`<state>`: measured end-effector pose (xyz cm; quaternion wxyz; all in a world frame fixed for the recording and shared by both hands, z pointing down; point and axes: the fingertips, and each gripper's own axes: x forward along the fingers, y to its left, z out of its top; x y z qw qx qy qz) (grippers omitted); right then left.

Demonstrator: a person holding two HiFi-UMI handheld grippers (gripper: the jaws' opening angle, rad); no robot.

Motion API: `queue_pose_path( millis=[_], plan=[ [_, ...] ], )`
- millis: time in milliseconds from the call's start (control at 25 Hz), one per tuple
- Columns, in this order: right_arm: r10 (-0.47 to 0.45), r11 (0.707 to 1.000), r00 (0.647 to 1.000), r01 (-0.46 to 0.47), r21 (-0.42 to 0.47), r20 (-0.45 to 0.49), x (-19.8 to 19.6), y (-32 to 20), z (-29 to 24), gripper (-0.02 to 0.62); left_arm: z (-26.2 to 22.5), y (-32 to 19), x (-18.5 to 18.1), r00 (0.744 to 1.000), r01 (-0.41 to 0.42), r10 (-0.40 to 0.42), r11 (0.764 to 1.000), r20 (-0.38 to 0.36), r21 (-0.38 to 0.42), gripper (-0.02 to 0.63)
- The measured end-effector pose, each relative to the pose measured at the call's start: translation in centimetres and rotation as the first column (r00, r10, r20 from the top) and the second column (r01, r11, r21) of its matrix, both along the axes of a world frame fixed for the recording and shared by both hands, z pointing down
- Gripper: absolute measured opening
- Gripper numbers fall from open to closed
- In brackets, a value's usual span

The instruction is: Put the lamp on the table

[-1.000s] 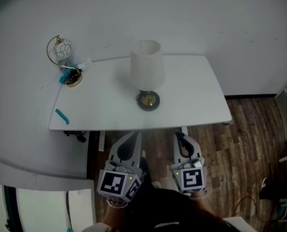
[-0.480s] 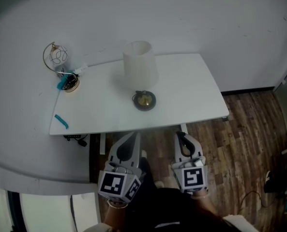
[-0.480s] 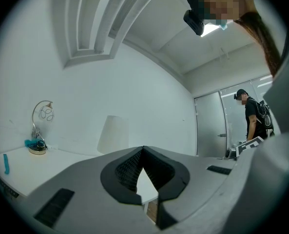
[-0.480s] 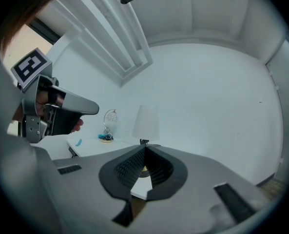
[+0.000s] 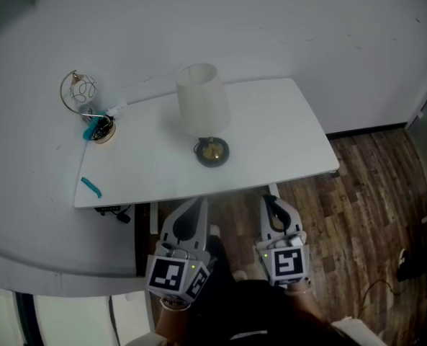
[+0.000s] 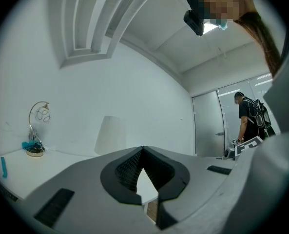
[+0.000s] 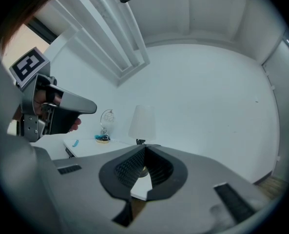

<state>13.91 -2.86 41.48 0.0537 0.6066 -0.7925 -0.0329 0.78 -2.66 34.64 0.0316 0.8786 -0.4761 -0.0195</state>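
Note:
A lamp with a white shade (image 5: 202,105) and a dark round base (image 5: 212,151) stands upright near the middle of the white table (image 5: 285,146). It also shows in the left gripper view as the lamp shade (image 6: 110,134) and in the right gripper view as the lamp (image 7: 142,123). My left gripper (image 5: 196,203) and right gripper (image 5: 269,201) hang side by side just short of the table's near edge, well clear of the lamp. Both point at the table, and both are shut with nothing between the jaws.
A gold wire ornament lamp (image 5: 80,96) on a round foot stands at the table's back left corner. A small teal piece (image 5: 91,187) lies near the front left edge. Wooden floor (image 5: 371,193) lies to the right. A person (image 6: 246,121) stands by a door far off.
The head view has drifted a little, so the table and lamp sit slightly further left in the picture. Both grippers stay where they were, still shut.

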Motion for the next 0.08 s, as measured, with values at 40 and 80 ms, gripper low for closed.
queue_pose_path(
  millis=[40,80],
  plan=[
    [0.002,1.0,1.0,-0.002,0.0,0.002,0.07,-0.04,0.0,-0.005,-0.02,-0.03,0.04,1.0,-0.001,0.001,1.0,0.0,0.001,0.002],
    [0.004,1.0,1.0,-0.004,0.0,0.004,0.13,-0.09,-0.01,-0.005,-0.04,-0.07,0.08,1.0,-0.002,0.002,1.0,0.0,0.002,0.002]
  ],
)
